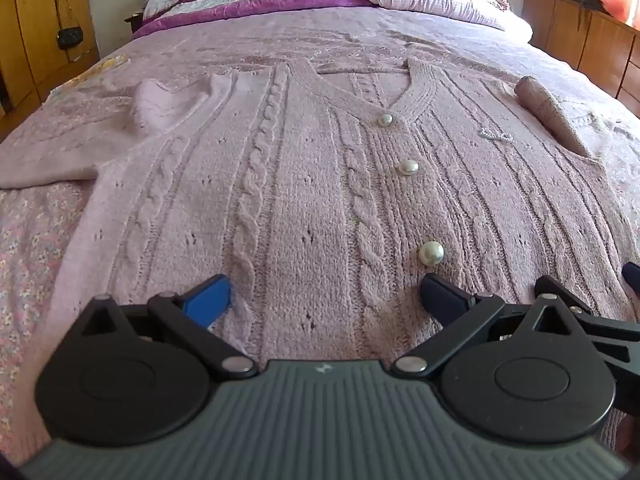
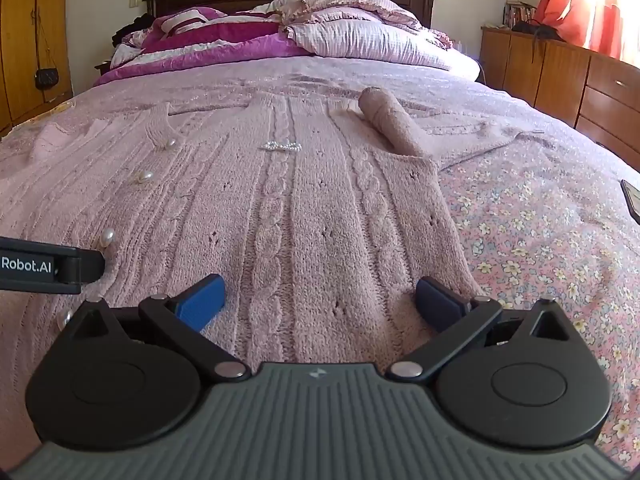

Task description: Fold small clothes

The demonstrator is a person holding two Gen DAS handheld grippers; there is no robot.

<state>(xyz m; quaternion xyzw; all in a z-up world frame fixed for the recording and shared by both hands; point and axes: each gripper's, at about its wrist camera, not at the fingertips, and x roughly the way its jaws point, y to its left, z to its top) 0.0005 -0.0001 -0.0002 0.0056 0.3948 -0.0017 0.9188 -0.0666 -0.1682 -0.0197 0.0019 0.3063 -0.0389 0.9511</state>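
A pink cable-knit cardigan (image 1: 304, 184) with pearl buttons (image 1: 431, 253) lies flat, front up, on the bed. Its left sleeve (image 1: 52, 160) stretches out to the left; its right sleeve (image 2: 394, 124) is bunched into a roll. My left gripper (image 1: 326, 298) is open, jaws wide, low over the cardigan's bottom hem left of the button row. My right gripper (image 2: 318, 298) is open over the hem near the cardigan's right side edge (image 2: 448, 220). The right gripper's finger shows at the right edge of the left wrist view (image 1: 632, 274), and the left gripper's body shows in the right wrist view (image 2: 48, 266).
The bed has a pink floral sheet (image 2: 540, 232) and a textured pink cover. Pillows and a magenta quilt (image 2: 240, 44) are piled at the headboard. A dark phone (image 2: 632, 200) lies at the bed's right edge. Wooden drawers (image 2: 580, 80) stand right, wardrobes (image 1: 40, 20) left.
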